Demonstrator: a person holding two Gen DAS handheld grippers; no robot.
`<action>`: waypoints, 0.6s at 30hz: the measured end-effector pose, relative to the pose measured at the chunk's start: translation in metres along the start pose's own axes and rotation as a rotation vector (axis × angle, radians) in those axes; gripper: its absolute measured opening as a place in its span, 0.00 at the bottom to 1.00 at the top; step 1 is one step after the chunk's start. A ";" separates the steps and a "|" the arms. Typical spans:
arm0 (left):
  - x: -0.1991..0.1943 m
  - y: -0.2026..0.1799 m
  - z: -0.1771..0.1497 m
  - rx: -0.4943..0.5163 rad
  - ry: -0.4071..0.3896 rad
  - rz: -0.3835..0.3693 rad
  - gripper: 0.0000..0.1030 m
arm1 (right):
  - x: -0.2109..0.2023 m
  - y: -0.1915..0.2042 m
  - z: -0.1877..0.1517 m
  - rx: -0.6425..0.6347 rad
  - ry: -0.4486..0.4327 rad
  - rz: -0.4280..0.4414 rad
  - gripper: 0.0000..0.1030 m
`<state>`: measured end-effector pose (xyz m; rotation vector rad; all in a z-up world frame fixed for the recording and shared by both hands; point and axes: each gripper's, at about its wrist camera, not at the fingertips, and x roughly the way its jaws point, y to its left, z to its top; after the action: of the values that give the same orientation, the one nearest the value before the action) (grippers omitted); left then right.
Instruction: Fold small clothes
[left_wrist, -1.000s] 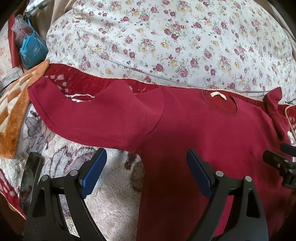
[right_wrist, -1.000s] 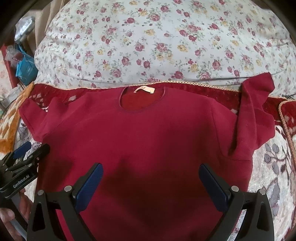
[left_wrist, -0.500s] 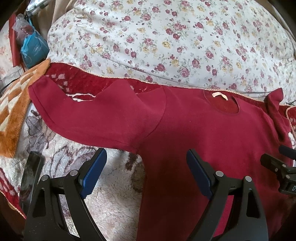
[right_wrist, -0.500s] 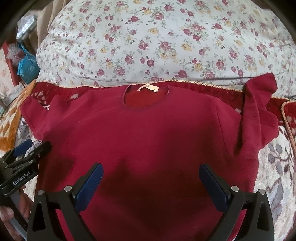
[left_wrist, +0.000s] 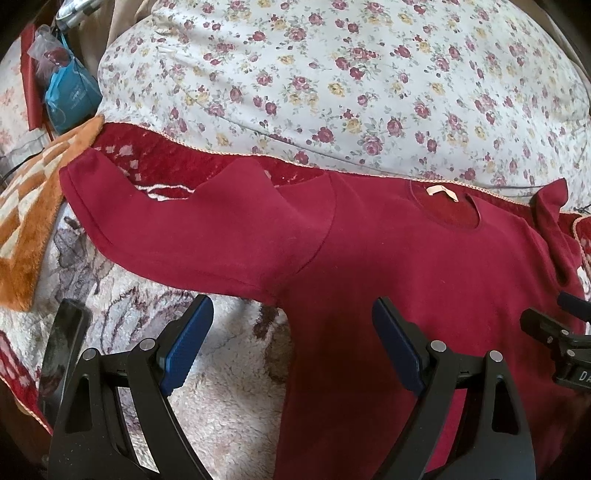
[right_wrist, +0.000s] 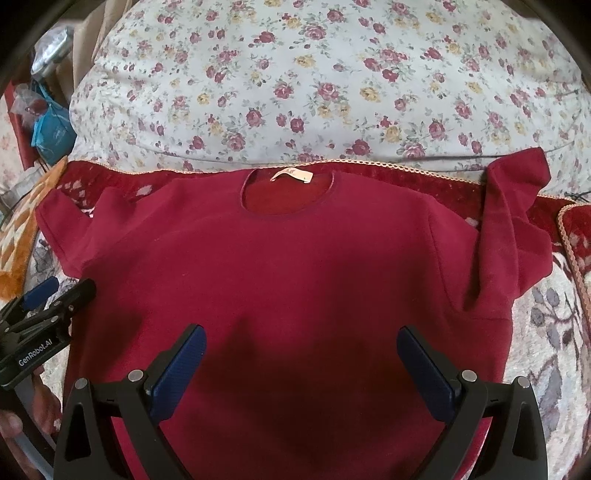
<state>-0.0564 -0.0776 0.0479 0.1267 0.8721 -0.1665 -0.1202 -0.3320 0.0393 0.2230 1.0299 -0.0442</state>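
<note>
Hovering both claws agape and empty, left claw (left_wrist: 291, 341) and right claw (right_wrist: 301, 360), over the red shirt (right_wrist: 288, 280) spread flat on the bed, I risk pinching the blanket (left_wrist: 229, 391) beneath; the rumpled right sleeve (right_wrist: 513, 229) may bunch, though either side leaves room.
</note>
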 end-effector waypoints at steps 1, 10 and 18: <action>0.000 0.000 0.000 0.002 0.000 -0.001 0.85 | 0.001 0.000 0.000 -0.001 0.003 -0.004 1.00; -0.001 0.000 0.000 0.003 -0.008 0.007 0.85 | 0.003 -0.001 0.000 -0.001 0.014 -0.008 1.00; 0.003 0.005 -0.001 -0.013 0.003 0.010 0.85 | 0.005 -0.001 0.001 0.001 0.020 -0.010 1.00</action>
<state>-0.0538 -0.0733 0.0451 0.1192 0.8755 -0.1513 -0.1174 -0.3326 0.0354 0.2196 1.0509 -0.0521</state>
